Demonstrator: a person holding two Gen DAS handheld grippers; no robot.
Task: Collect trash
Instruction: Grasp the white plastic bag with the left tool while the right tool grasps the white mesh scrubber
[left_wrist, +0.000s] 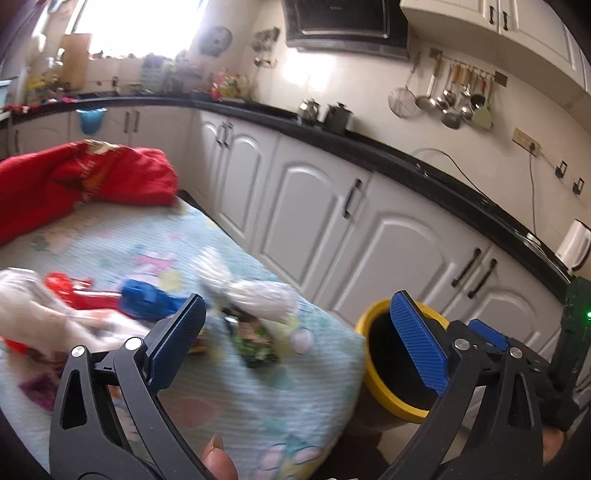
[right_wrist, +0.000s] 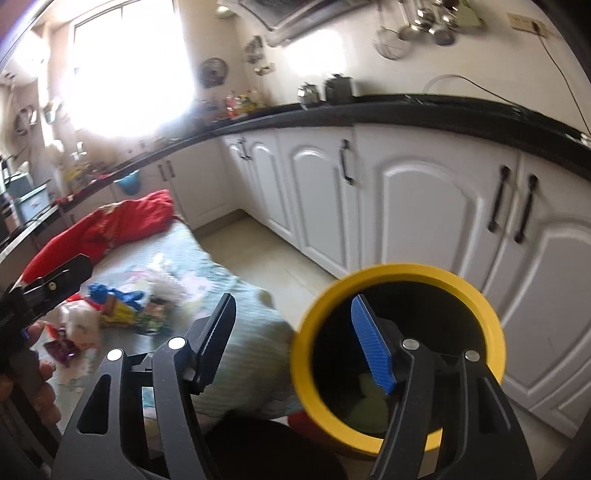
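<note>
A pile of trash lies on the patterned tablecloth: crumpled white paper, a blue wrapper, a red wrapper and a green packet. My left gripper hangs over the table's right end, open wide with nothing between its pads. Right of the table stands a yellow-rimmed bin. In the right wrist view my right gripper is open and empty, its blue pad over the bin. Pale green scraps lie inside. The trash pile and the left gripper's finger show at left.
A red cloth is heaped at the table's far end. White cabinets under a black countertop run along the right, with a strip of tiled floor between them and the table. A white kettle stands on the counter.
</note>
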